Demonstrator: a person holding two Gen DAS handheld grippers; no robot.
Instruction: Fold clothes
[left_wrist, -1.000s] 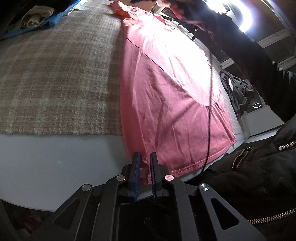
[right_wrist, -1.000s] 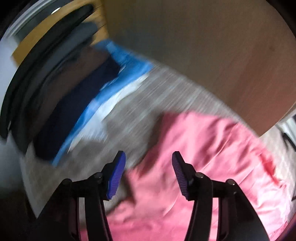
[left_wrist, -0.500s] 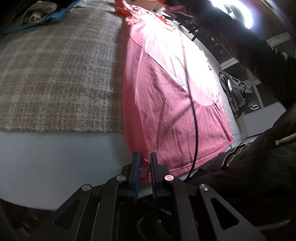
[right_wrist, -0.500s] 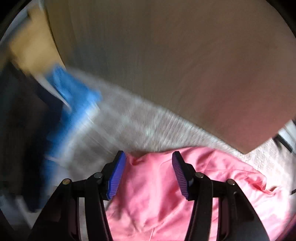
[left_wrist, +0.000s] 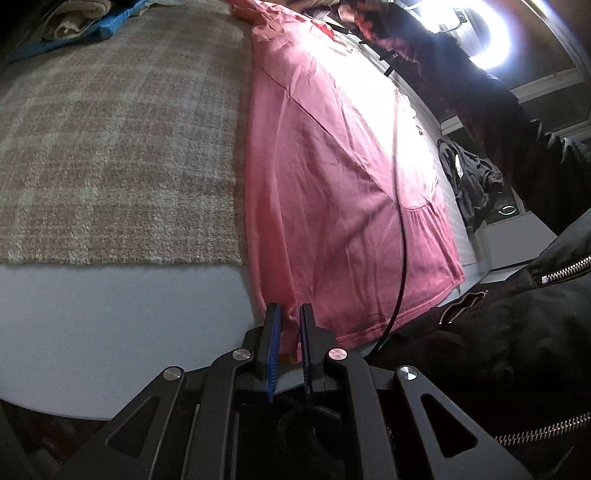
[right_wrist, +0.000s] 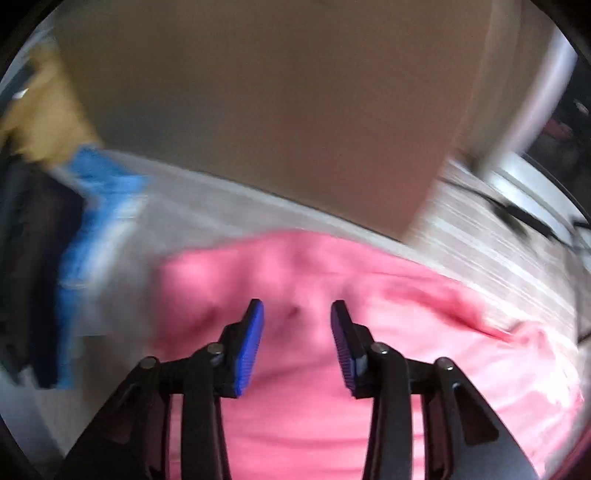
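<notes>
A pink shirt lies spread lengthwise on a plaid blanket, its hem toward me in the left wrist view. My left gripper is shut on the shirt's near hem corner at the mattress edge. In the blurred right wrist view my right gripper is open and empty, its jaws wide apart just above the far end of the pink shirt. The person's dark-sleeved arm reaches over the shirt's far end.
A black cable hangs across the shirt. Blue and dark clothes lie piled at the far left; a dark garment lies at the right. A brown headboard stands behind. The person's black zipped jacket is at the right.
My right gripper has swung right and moved over the shirt's far end, staying open. My left gripper keeps its hold on the hem; the cable has shifted across the shirt.
</notes>
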